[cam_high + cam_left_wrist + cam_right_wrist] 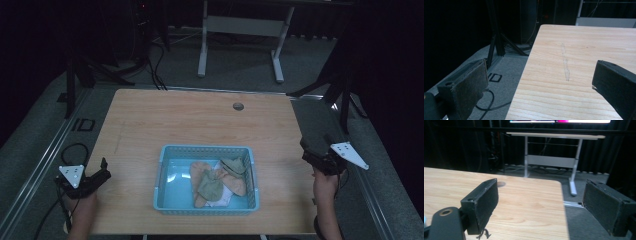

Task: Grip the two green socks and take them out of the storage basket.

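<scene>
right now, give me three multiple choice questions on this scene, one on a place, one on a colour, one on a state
1. Where do the crumpled peach and olive cloths lie?
A. in the basket's right half
B. on the bare tabletop
C. on the floor

2. What colour is the rectangular plastic basket?
A. red
B. light blue
C. black

3. How do the left gripper and right gripper stand?
A. both shut on cloth
B. one open, one shut
C. both open, holding nothing

Answers: 1 A, the cloths sit inside its right part. 2 B, its walls are light blue. 3 C, each gripper view shows its jaws wide apart over the light wooden table.
</scene>
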`<state>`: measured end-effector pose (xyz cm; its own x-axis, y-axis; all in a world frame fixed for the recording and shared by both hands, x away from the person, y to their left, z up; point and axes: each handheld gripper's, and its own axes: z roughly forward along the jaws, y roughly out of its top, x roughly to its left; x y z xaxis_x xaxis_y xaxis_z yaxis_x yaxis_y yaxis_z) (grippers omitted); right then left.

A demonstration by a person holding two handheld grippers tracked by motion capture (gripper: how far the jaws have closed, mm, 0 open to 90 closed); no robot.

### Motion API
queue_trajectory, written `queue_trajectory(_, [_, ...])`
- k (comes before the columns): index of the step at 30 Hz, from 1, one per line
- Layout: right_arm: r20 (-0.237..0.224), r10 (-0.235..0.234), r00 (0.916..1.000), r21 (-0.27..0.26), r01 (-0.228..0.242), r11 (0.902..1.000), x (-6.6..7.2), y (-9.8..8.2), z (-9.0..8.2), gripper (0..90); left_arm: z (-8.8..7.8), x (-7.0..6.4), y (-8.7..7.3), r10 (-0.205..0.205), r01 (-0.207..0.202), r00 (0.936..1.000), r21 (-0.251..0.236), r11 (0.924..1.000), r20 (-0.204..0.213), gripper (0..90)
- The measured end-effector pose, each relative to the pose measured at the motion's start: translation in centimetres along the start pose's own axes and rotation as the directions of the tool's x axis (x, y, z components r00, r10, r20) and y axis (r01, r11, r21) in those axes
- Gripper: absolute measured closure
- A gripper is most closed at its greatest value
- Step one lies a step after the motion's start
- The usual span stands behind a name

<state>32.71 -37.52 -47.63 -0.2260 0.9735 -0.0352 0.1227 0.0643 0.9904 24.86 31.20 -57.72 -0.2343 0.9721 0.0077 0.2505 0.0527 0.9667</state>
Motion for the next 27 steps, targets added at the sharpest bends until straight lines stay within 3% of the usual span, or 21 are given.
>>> queue_trajectory(5, [0.049,-0.017,0.9987,0.001,0.017,0.9999,-1.0,0.2,-0.8,13.0,0.0,0.0,0.0,0.000,0.000,1.0000,0.002,1.0000,0.001,0.4])
queue_trajectory(6, [0.033,-0.025,0.9991,-0.004,0.026,0.9997,-1.1,0.2,-0.9,12.9,0.0,0.0,0.0,0.000,0.000,1.0000,0.003,1.0000,0.001,0.4])
queue_trajectory(7, [-0.016,-0.037,0.9992,0.013,0.038,0.9992,-1.3,0.3,-0.9,11.5,0.0,0.0,0.0,0.001,-0.001,1.0000,0.003,1.0000,0.001,0.4])
queue_trajectory(9, [-0.017,-0.042,0.9990,0.007,0.042,0.9991,-1.6,0.3,-1.2,11.8,0.0,0.0,0.0,0.001,-0.001,1.0000,0.003,1.0000,0.001,0.4])
queue_trajectory(10, [-0.063,-0.030,0.9975,0.015,0.031,0.9994,-1.9,0.4,-1.2,13.1,0.0,0.0,0.0,0.002,-0.002,1.0000,0.002,1.0000,0.001,0.4])
queue_trajectory(11, [-0.130,-0.025,0.9912,0.043,0.031,0.9986,-2.2,0.5,-1.1,13.1,0.0,0.0,0.0,0.002,-0.002,1.0000,0.002,1.0000,0.002,0.4])
queue_trajectory(13, [-0.194,-0.044,0.9799,0.096,0.063,0.9934,-2.4,0.5,-1.0,13.4,0.0,0.0,0.0,0.002,-0.002,1.0000,0.004,1.0000,0.003,0.4])
queue_trajectory(15, [-0.265,-0.076,0.9613,0.146,0.118,0.9822,-2.5,0.5,-0.8,13.4,0.0,0.0,0.0,0.001,-0.001,1.0000,0.004,1.0000,0.004,0.4])
queue_trajectory(16, [-0.303,-0.086,0.9492,0.167,0.142,0.9757,-2.6,0.5,-0.7,13.5,0.0,0.0,0.0,0.001,-0.001,1.0000,0.006,1.0000,0.004,0.4])
queue_trajectory(19, [-0.434,-0.090,0.8966,0.232,0.208,0.9504,-2.5,0.7,-0.5,13.9,0.0,0.0,0.0,0.006,-0.006,1.0000,0.010,0.9999,0.004,0.4])
queue_trajectory(21, [-0.513,-0.102,0.8525,0.261,0.268,0.9273,-2.2,0.8,-0.3,13.9,0.0,0.0,0.0,0.006,-0.006,1.0000,0.011,0.9999,0.004,0.4])
queue_trajectory(22, [-0.544,-0.117,0.8311,0.279,0.310,0.9090,-1.9,0.9,-0.3,13.9,0.0,0.0,0.0,0.005,-0.005,1.0000,0.011,0.9999,0.004,0.4])
queue_trajectory(23, [-0.572,-0.140,0.8081,0.304,0.368,0.8790,-1.6,0.9,-0.2,14.0,0.0,0.0,0.0,0.005,-0.006,1.0000,0.011,0.9999,0.004,0.4])
queue_trajectory(24, [-0.593,-0.154,0.7904,0.319,0.407,0.8559,-1.4,0.9,-0.1,14.1,0.0,0.0,0.0,0.005,-0.005,1.0000,0.010,0.9999,0.004,0.4])
queue_trajectory(26, [-0.639,-0.173,0.7496,0.371,0.497,0.7841,-0.8,0.8,0.2,14.1,0.0,0.0,0.0,0.006,-0.006,1.0000,0.011,0.9999,0.003,0.4])
queue_trajectory(27, [-0.659,-0.183,0.7300,0.395,0.542,0.7416,-0.6,0.8,0.3,14.2,0.0,0.0,0.0,0.006,-0.006,1.0000,0.011,0.9999,0.003,0.4])
